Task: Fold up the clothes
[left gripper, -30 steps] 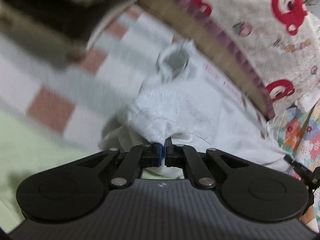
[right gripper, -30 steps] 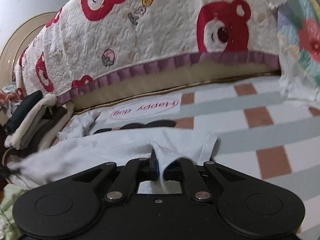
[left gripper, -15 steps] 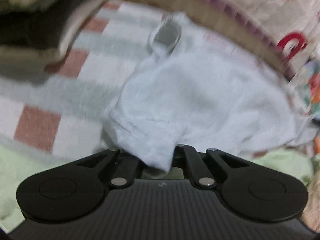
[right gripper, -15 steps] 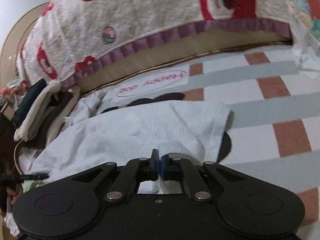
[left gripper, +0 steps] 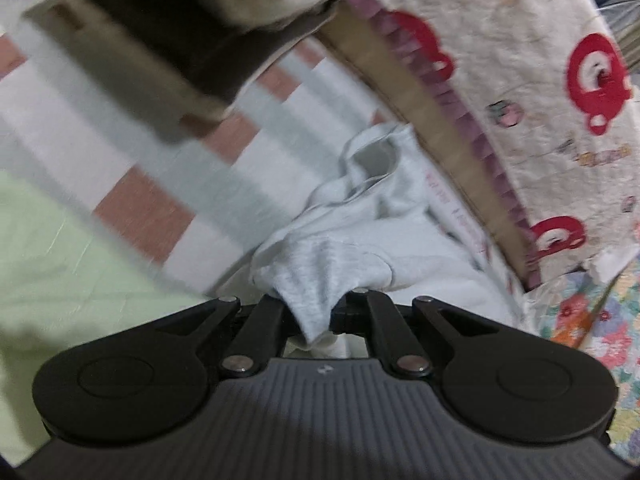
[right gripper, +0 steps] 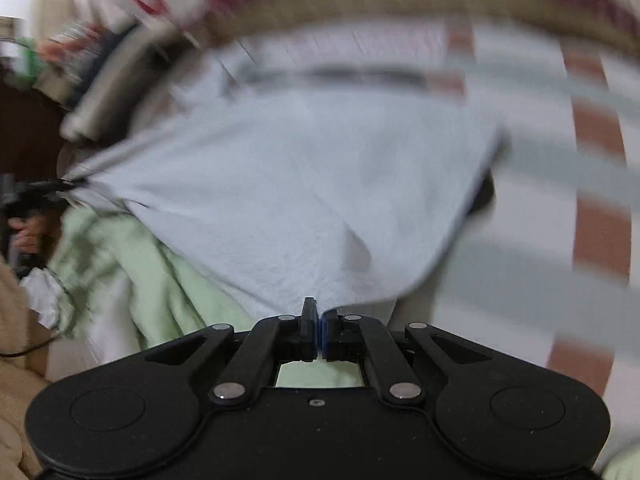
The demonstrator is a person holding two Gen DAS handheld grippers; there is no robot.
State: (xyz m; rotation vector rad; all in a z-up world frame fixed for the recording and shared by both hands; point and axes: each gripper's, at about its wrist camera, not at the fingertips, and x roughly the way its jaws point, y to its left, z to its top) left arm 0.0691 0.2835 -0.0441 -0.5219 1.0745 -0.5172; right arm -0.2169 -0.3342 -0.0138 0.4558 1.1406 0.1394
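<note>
White garment [right gripper: 304, 184]: I grip it in both the left tool [left gripper: 320, 320] and right tool [right gripper: 318, 332], now drawn tauter over the bed [left gripper: 132, 208] than a second ago; fold under way.

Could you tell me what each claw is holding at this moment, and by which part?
Both hold the white garment: the left claw pinches a bunched fold at its near edge, and the right claw grips its near hem edge.
</note>
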